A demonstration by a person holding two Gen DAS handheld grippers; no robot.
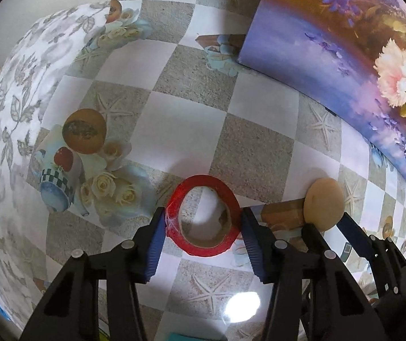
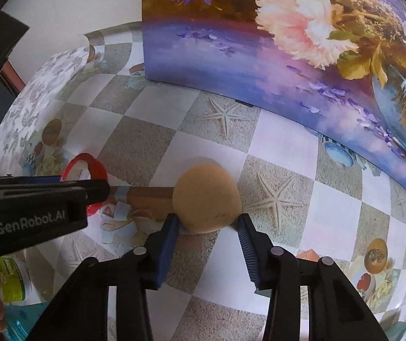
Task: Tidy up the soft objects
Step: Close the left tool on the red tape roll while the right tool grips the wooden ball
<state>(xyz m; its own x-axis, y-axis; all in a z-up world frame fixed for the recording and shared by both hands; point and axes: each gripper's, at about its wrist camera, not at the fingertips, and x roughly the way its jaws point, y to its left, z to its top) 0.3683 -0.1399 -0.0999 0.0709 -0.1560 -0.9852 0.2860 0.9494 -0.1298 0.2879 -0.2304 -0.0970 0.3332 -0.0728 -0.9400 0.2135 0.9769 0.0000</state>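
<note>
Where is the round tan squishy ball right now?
The tan ball sits on the checkered tablecloth, between the right tool's blue fingers, right of the red tape roll.
</note>
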